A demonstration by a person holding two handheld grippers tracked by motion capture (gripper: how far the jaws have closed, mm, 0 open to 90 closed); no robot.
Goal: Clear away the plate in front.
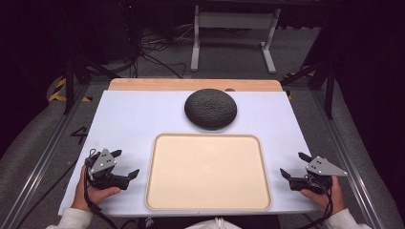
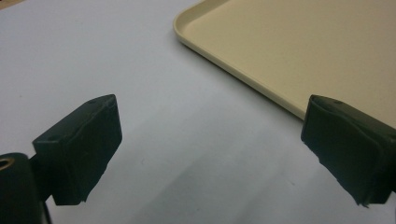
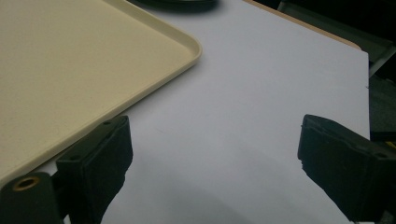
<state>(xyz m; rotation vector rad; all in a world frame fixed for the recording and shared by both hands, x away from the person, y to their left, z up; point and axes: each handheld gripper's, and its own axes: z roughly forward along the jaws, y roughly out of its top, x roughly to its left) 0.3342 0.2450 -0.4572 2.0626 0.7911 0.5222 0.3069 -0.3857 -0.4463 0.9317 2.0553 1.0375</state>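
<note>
Centre frame held one flat beige plastic tray (image 1: 208, 171), one dark textured round dome (image 1: 210, 108) above it; left gripper (image 1: 125, 164) and right gripper (image 1: 292, 165), two, gaped wide, empty.

Lab or test bay: dark room, aluminium frame rails (image 1: 38, 157) flanking the white table (image 1: 129, 119), cables (image 1: 153, 52) on grey floor upper left, hazard tape (image 1: 59, 90).

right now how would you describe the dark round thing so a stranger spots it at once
Start at the white table and find the big beige tray near the person's edge. Just beyond the tray's far rim sits a dark dome. It is the one round, rough-textured, near-black thing there, apart from both grippers.
</note>
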